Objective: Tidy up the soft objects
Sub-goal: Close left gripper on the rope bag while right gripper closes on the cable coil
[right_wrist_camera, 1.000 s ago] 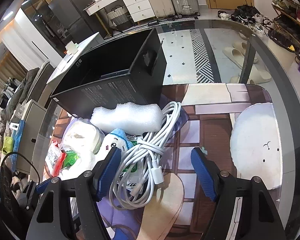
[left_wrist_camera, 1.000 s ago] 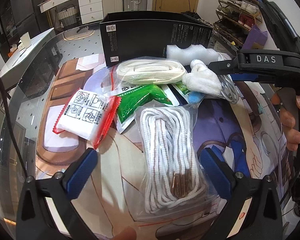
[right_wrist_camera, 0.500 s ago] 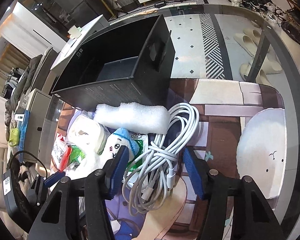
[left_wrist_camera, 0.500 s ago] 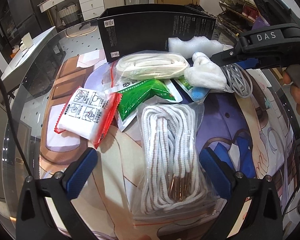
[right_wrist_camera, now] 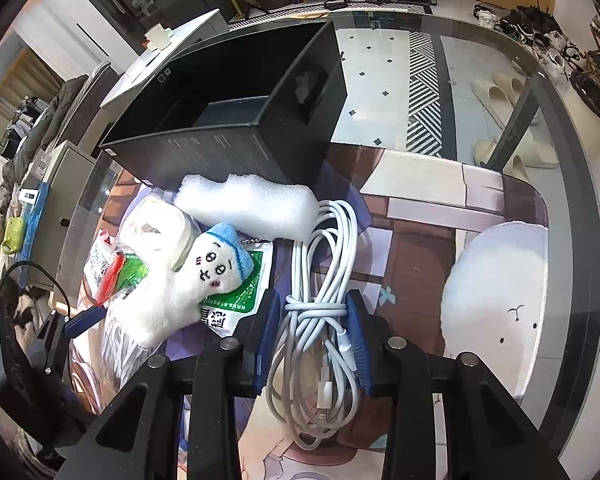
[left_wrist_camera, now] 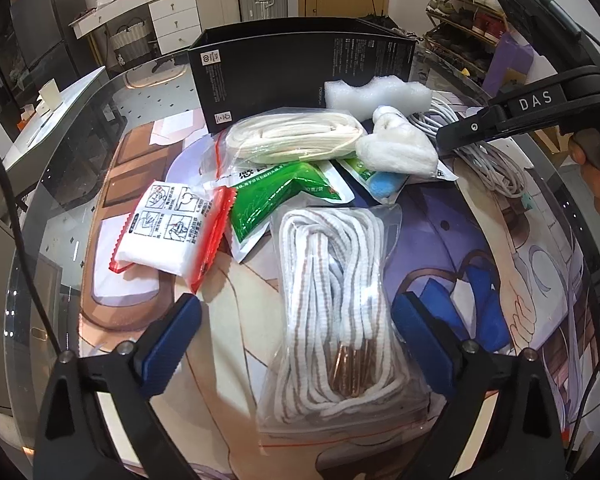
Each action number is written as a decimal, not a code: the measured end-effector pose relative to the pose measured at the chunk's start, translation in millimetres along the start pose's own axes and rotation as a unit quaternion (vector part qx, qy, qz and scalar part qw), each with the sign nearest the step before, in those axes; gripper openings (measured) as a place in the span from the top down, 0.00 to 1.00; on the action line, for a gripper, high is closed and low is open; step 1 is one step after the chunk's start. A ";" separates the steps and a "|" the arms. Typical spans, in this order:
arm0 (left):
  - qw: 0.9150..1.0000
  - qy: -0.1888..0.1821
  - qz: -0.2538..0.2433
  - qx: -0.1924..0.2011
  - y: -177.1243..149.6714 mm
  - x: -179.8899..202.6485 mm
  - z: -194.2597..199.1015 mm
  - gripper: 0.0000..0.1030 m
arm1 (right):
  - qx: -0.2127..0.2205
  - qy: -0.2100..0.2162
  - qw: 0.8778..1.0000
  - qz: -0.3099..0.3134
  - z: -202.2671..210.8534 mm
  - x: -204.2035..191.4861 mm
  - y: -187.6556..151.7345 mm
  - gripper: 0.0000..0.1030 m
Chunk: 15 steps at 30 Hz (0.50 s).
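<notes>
My right gripper is shut on the coiled white cable, which lies on the printed mat and also shows in the left wrist view. My left gripper is open, its jaws on either side of a bag of white rope. A white plush doll with a blue cap lies left of the cable. A white foam block lies against the open black box. A bag of cream rope lies in front of the box.
A red-edged wipes packet and green sachets lie among the pile. A white round pad lies at the right. The glass table edge curves close on the right. Slippers show on the floor beyond.
My right gripper's jaws have closed in from wide open onto the white cable as it moved forward over the coil. My left gripper stays open over the rope bag.
</notes>
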<state>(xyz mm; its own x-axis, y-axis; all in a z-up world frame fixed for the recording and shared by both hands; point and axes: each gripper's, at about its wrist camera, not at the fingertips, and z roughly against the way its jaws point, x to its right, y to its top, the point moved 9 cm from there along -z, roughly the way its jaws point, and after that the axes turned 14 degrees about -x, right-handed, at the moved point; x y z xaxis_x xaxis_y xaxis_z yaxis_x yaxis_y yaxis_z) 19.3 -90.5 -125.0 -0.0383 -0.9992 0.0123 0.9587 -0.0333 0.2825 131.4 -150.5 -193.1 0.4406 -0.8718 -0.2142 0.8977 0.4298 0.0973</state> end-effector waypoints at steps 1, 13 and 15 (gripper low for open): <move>1.000 0.000 -0.002 0.001 -0.4 1.9 1.7 0.12 | 0.002 -0.007 1.000 0.003 1.0 0.9 -0.5 0.70; 1.000 -0.008 -0.013 -0.001 -5.4 9.8 13.0 0.59 | 0.022 -0.030 0.999 0.023 13.6 -3.3 -8.9 0.70; 1.000 -0.011 -0.012 -0.001 -6.7 7.9 14.1 0.63 | 0.025 -0.029 0.999 0.022 17.4 -3.0 -10.2 0.70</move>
<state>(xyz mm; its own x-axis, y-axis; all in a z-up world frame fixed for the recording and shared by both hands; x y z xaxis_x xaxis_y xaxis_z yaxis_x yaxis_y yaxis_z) 8.6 -97.8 -113.2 -0.0680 -0.9973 0.0275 0.9581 -0.0575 0.2807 121.0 -156.4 -176.5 0.4773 -0.8654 -0.1524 0.8764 0.4561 0.1547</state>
